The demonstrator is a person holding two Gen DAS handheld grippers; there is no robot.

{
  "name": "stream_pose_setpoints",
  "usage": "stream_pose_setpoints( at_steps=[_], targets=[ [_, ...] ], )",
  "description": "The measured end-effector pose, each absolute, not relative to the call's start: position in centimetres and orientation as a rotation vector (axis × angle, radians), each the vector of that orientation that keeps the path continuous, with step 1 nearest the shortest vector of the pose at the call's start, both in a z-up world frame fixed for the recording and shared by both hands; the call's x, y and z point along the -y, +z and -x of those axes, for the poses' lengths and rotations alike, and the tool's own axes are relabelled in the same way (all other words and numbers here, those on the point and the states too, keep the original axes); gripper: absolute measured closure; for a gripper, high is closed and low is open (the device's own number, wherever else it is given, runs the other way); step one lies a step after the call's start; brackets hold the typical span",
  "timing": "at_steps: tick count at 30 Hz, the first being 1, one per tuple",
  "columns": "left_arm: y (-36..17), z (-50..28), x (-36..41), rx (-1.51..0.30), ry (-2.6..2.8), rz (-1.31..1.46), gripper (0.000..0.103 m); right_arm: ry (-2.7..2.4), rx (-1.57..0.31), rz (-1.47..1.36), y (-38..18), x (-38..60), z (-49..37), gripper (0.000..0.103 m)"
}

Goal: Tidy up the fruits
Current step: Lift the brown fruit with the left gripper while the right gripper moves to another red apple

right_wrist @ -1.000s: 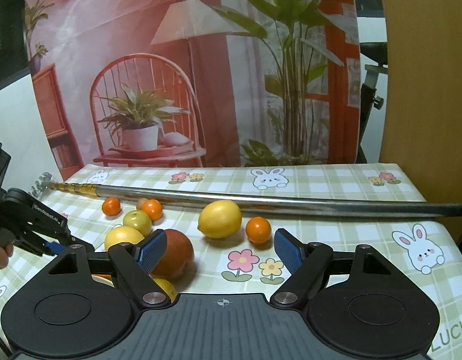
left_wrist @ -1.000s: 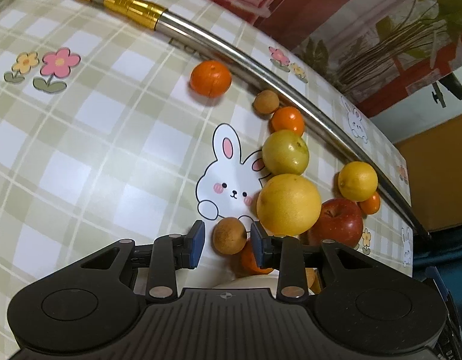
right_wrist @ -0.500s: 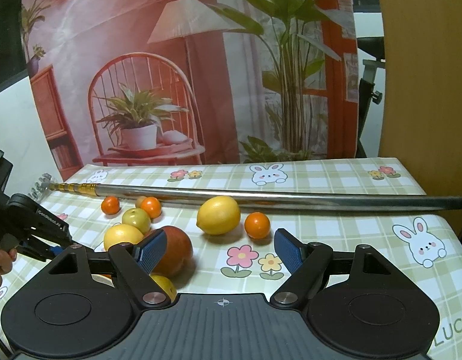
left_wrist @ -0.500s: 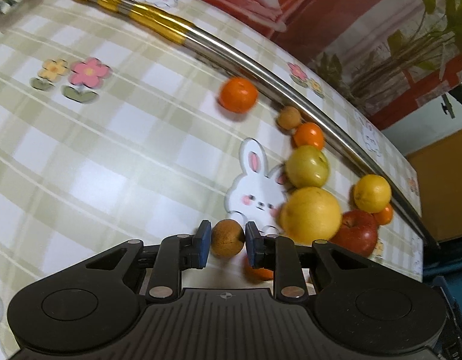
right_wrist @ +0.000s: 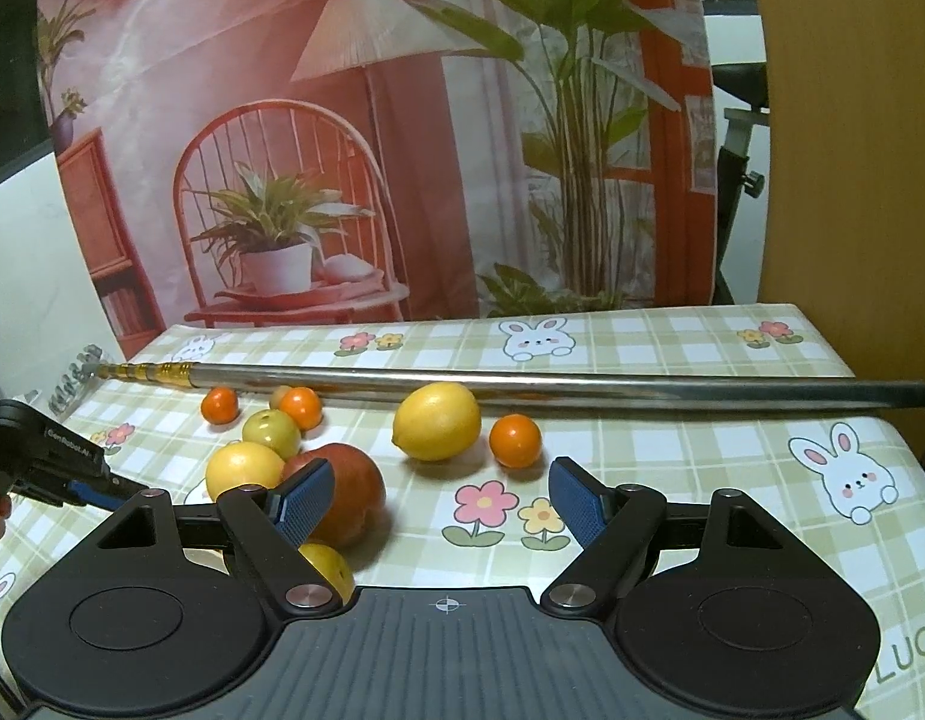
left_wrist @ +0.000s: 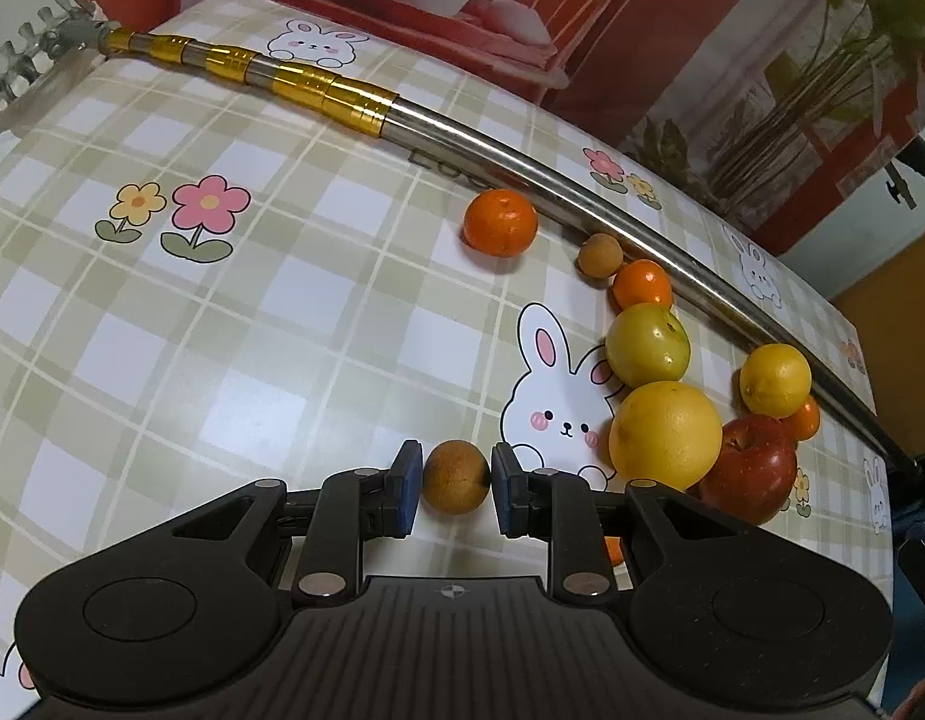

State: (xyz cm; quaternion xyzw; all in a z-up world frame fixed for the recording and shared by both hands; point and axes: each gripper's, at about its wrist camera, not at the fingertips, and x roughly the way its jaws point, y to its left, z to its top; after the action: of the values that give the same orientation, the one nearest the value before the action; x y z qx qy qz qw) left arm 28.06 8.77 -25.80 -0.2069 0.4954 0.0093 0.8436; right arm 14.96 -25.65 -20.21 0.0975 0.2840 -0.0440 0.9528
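My left gripper (left_wrist: 453, 489) is shut on a small brown round fruit (left_wrist: 455, 485), held just above the checked tablecloth. To its right lie a big yellow citrus (left_wrist: 665, 435), a red apple (left_wrist: 749, 468), a green-yellow fruit (left_wrist: 647, 344), a lemon (left_wrist: 774, 380), a second brown fruit (left_wrist: 599, 253) and oranges (left_wrist: 499, 222). My right gripper (right_wrist: 441, 501) is open and empty, above the cloth beside the apple (right_wrist: 348, 495). The lemon (right_wrist: 437, 421) and a small orange (right_wrist: 515, 440) lie beyond it. The left gripper shows at the right wrist view's left edge (right_wrist: 102, 489).
A long steel pole with a gold end (left_wrist: 522, 150) lies across the table behind the fruit; it also shows in the right wrist view (right_wrist: 582, 387). A yellow fruit (right_wrist: 326, 570) sits partly under my right gripper. A printed backdrop stands behind the table.
My left gripper closed on the small brown fruit and carried it left, away from the fruit cluster. My right gripper stayed open and hardly moved.
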Motion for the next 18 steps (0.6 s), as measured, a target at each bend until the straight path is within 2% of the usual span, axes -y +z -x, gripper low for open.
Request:
stream_pose_setpoints(
  at_steps=[11,18],
  targets=[
    [-25.9,-27.3,-7.9,-1.034,-0.001,0.373,0.076,-0.082,-0.585,-0.207,-20.5,25.6,-15.0,0.027],
    [-24.4,-24.9,-7.1,-0.937,-0.069,0.234,0.076,-0.07,-0.596,-0.211,-20.8,25.5,-15.1,0.027]
  ],
)
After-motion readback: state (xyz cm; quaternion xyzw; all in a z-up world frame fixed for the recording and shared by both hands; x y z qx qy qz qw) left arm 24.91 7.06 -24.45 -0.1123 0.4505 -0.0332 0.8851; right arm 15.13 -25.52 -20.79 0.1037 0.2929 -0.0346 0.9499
